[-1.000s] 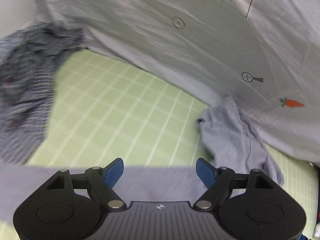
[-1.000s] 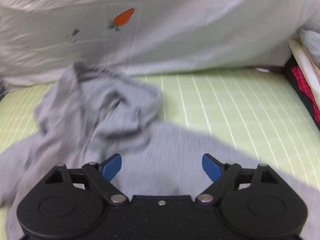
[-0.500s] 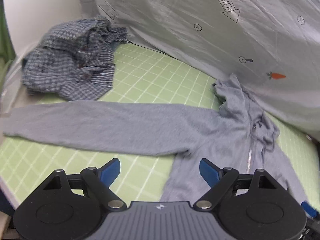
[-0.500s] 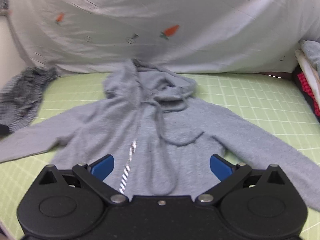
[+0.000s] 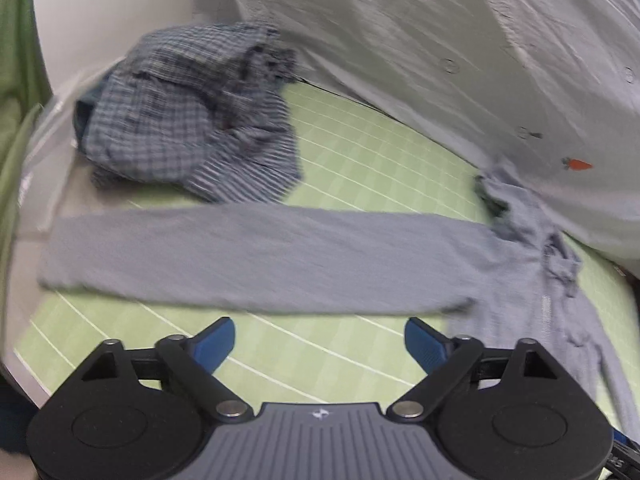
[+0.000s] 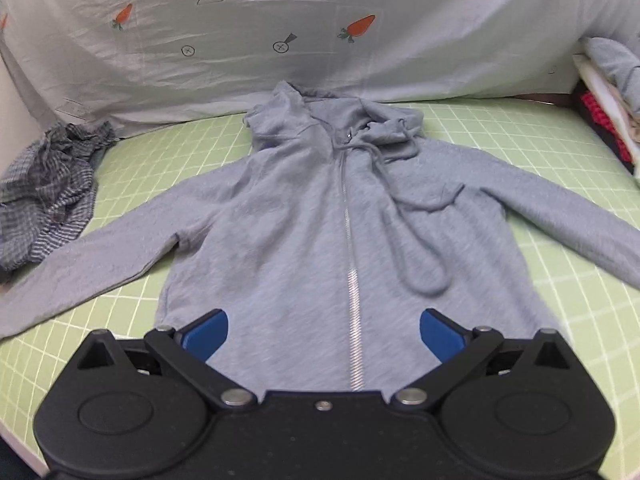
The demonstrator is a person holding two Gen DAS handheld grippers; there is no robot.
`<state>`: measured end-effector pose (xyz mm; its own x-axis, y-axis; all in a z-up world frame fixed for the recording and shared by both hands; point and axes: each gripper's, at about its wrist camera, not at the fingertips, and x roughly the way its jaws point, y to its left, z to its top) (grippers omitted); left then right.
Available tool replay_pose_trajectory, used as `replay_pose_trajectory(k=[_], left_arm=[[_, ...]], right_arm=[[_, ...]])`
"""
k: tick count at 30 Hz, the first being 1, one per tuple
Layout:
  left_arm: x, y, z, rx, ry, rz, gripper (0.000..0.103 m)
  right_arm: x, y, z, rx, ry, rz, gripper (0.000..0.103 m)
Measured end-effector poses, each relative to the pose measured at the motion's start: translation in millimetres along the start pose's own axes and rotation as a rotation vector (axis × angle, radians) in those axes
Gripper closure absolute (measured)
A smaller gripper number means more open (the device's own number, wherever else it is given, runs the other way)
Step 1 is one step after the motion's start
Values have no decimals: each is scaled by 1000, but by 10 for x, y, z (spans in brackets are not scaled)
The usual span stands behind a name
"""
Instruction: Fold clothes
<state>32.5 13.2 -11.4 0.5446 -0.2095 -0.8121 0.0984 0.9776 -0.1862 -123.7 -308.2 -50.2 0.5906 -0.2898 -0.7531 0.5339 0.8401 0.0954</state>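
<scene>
A grey zip hoodie [image 6: 304, 220] lies face up on the green checked mat [image 6: 500, 128], hood toward the back, both sleeves stretched out sideways. My right gripper [image 6: 322, 332] hovers open over the hoodie's lower front, with the zipper running between its blue pads and nothing gripped. In the left wrist view the hoodie's left sleeve [image 5: 256, 256] lies flat across the mat. My left gripper [image 5: 320, 344] hangs just in front of that sleeve, its jaws opening, with only mat between them.
A crumpled blue checked shirt [image 5: 192, 120] sits at the back left of the mat, also in the right wrist view [image 6: 48, 188]. A white carrot-print sheet [image 6: 320, 32] walls off the back. Folded clothes [image 6: 608, 92] are stacked at the right edge.
Both grippers have drawn back from the hoodie, so the whole garment now shows spread flat. Both jaws stand wider than a second ago.
</scene>
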Motion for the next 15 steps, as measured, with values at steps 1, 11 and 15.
replay_pose_trajectory(k=[1, 11, 15], left_arm=[[49, 155, 48, -3, 6, 13, 10], [604, 1504, 457, -40, 135, 99, 10], [858, 1776, 459, -95, 198, 92, 10]], right_arm=[[10, 89, -50, 11, 9, -23, 0], [59, 717, -352, 97, 80, -168, 0], [60, 879, -395, 79, 108, -208, 0]])
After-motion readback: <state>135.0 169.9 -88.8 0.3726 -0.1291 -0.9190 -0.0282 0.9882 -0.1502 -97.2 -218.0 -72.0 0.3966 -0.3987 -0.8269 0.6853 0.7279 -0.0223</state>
